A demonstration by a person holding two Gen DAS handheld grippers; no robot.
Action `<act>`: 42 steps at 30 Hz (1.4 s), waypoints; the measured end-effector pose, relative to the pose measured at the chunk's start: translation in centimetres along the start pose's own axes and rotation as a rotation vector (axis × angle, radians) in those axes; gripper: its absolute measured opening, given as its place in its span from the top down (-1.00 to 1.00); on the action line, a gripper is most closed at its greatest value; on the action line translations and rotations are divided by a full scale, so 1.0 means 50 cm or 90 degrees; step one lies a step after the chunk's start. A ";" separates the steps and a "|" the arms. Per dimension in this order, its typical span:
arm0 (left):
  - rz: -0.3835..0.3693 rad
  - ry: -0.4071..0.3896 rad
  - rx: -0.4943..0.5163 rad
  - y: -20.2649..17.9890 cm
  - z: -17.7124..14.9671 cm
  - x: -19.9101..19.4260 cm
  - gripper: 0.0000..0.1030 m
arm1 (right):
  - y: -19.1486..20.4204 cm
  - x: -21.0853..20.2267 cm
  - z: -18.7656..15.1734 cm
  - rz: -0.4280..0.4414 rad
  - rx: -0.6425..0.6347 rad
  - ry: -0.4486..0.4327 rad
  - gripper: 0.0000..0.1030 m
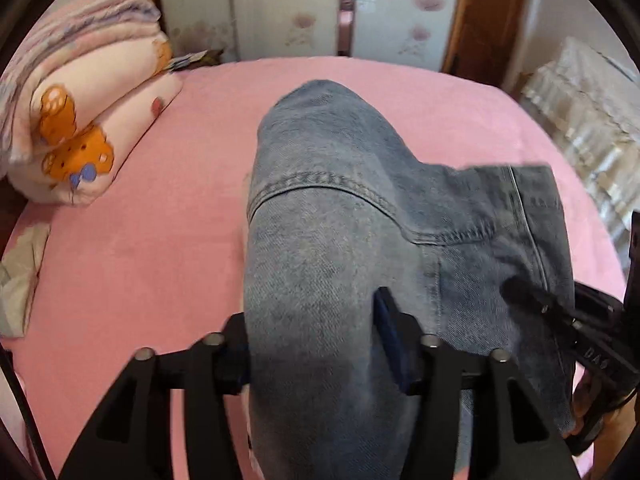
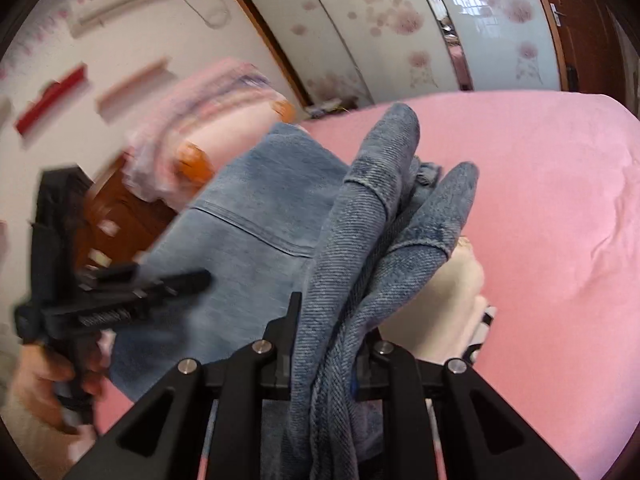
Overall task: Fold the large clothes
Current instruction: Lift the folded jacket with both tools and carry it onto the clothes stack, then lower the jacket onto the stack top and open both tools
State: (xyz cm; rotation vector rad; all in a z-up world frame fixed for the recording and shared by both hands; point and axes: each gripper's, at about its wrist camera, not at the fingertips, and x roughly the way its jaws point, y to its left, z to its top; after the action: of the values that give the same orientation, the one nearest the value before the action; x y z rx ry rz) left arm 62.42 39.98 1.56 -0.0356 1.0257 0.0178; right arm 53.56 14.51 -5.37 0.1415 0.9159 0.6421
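Observation:
A pair of blue denim jeans [image 1: 340,208] is held up above a pink bed [image 1: 140,260]. My left gripper [image 1: 316,332] is shut on a thick bunch of the denim, which drapes forward over its fingers. My right gripper [image 2: 328,336] is shut on another bunched part of the jeans [image 2: 360,248], with folds standing up past the fingers. Each gripper shows in the other's view: the right one [image 1: 560,312] at the jeans' right edge, the left one [image 2: 120,292] at the left. The jeans hang stretched between them.
A folded pink quilt with orange bears [image 1: 80,128] lies at the bed's far left corner. Floral sliding doors [image 1: 288,8] stand behind the bed. A lace-covered piece of furniture [image 1: 580,112] is at the right. The pink bed surface [image 2: 560,208] spreads to the right.

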 end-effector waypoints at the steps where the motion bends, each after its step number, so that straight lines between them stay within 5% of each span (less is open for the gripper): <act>1: -0.003 0.000 -0.011 0.010 -0.012 0.028 -0.19 | -0.025 0.043 -0.020 -0.050 0.005 0.026 0.55; 5: -0.088 -0.004 -0.062 0.047 -0.022 0.069 -0.23 | -0.071 0.071 -0.062 -0.026 0.017 -0.001 0.42; 8: -0.060 -0.016 -0.042 0.047 -0.029 0.060 -0.35 | -0.068 0.043 -0.078 -0.026 -0.014 -0.010 0.35; 11: -0.044 -0.027 -0.045 0.040 -0.040 0.036 -0.36 | -0.028 0.012 -0.073 -0.101 -0.046 0.006 0.13; 17: 0.007 -0.092 -0.027 0.005 -0.068 -0.083 -0.32 | 0.056 -0.061 -0.064 -0.187 -0.102 -0.010 0.13; 18: 0.021 -0.112 -0.021 -0.009 -0.074 -0.109 -0.13 | 0.066 -0.084 -0.064 -0.170 -0.101 -0.030 0.14; 19: 0.032 -0.118 -0.009 -0.025 -0.081 -0.126 0.30 | 0.078 -0.105 -0.069 -0.160 -0.099 -0.049 0.16; 21: 0.045 -0.111 0.011 -0.048 -0.093 -0.139 0.76 | 0.098 -0.136 -0.088 -0.132 -0.105 -0.062 0.58; 23: 0.042 -0.101 0.022 -0.066 -0.109 -0.141 0.76 | 0.125 -0.136 -0.097 -0.113 -0.108 -0.053 0.75; 28: 0.092 -0.056 0.074 -0.096 -0.157 -0.096 0.80 | 0.130 -0.094 -0.145 -0.144 -0.112 0.013 0.75; 33: 0.058 -0.052 0.004 -0.039 -0.161 -0.072 0.98 | 0.088 -0.084 -0.171 -0.130 -0.091 0.025 0.85; 42: 0.067 -0.051 0.010 -0.050 -0.158 -0.072 0.98 | 0.085 -0.081 -0.171 -0.128 -0.070 0.033 0.84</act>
State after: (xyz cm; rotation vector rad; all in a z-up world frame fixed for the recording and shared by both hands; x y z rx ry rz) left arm 53.88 37.16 0.62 0.0328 0.9469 0.1062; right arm 43.22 14.31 -6.20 -0.0652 0.9290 0.5087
